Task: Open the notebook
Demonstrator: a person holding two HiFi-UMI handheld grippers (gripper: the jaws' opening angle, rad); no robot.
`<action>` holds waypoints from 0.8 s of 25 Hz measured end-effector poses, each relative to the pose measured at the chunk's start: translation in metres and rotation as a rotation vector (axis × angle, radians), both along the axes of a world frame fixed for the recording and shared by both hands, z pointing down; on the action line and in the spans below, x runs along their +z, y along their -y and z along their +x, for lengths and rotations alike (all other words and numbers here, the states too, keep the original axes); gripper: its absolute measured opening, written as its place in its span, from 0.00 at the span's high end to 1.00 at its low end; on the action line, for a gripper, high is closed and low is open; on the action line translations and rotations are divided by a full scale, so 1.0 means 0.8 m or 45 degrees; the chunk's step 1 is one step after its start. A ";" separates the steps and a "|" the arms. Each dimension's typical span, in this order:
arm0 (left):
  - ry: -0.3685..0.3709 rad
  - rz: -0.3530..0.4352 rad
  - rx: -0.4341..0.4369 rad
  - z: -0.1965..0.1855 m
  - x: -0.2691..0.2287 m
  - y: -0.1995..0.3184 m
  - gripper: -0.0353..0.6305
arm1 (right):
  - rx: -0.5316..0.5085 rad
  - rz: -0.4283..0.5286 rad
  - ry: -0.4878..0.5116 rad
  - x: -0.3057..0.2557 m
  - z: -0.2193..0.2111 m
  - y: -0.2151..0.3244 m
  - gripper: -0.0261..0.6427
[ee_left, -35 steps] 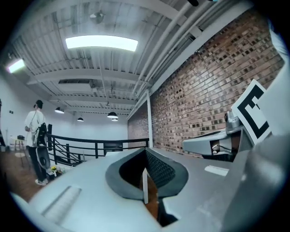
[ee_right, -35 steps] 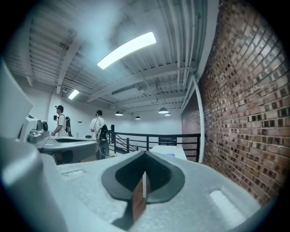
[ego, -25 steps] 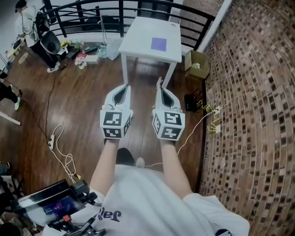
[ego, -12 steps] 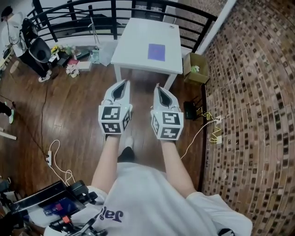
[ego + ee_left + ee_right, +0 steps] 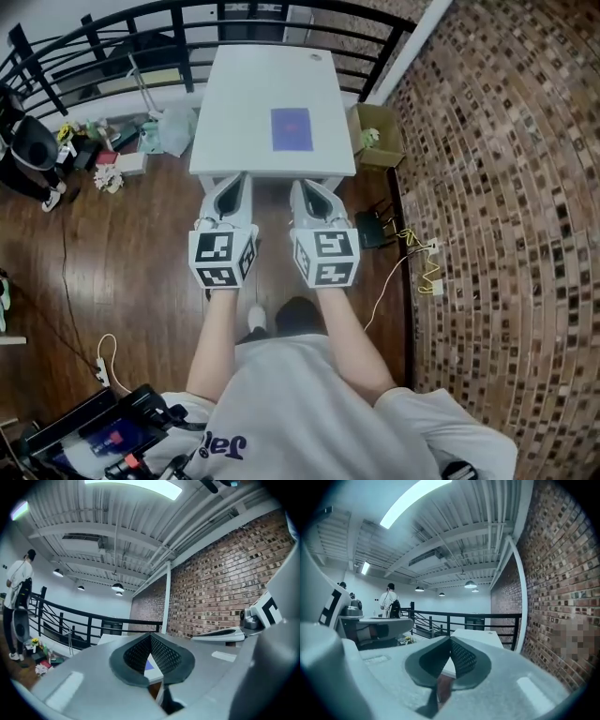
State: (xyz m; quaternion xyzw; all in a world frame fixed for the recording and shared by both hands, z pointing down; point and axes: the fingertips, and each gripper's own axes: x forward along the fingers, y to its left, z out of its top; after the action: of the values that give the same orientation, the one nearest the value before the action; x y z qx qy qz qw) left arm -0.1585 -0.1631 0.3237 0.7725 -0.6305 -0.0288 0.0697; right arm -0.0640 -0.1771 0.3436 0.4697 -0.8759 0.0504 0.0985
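Seen from your head, your left gripper (image 5: 234,178) and right gripper (image 5: 302,185) are both closed tight and empty, at the near edge of a smooth white table (image 5: 234,112). The flat, square purple notebook (image 5: 291,129) lies just ahead, between them. Your right gripper view shows only bare tabletop.

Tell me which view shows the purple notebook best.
Head view: the whole notebook shows from above on the white table. The left gripper view catches only a purple sliver of it; the right gripper view shows the table but no notebook.
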 end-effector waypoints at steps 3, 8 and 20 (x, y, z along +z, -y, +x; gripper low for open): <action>0.011 -0.030 0.038 0.003 0.017 0.037 0.92 | -0.001 -0.054 0.003 0.020 -0.007 0.040 0.97; 0.021 -0.028 0.045 0.004 0.027 0.127 0.92 | -0.014 -0.049 0.045 0.029 -0.015 0.133 0.97; 0.081 -0.104 0.024 0.027 0.069 0.379 0.92 | -0.062 -0.129 0.131 0.066 0.022 0.400 0.97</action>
State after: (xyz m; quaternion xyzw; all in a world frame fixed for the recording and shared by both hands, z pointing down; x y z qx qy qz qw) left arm -0.1373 -0.4664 0.3790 0.7754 -0.6258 0.0222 0.0815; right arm -0.0466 -0.4968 0.3968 0.4393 -0.8873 0.1164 0.0782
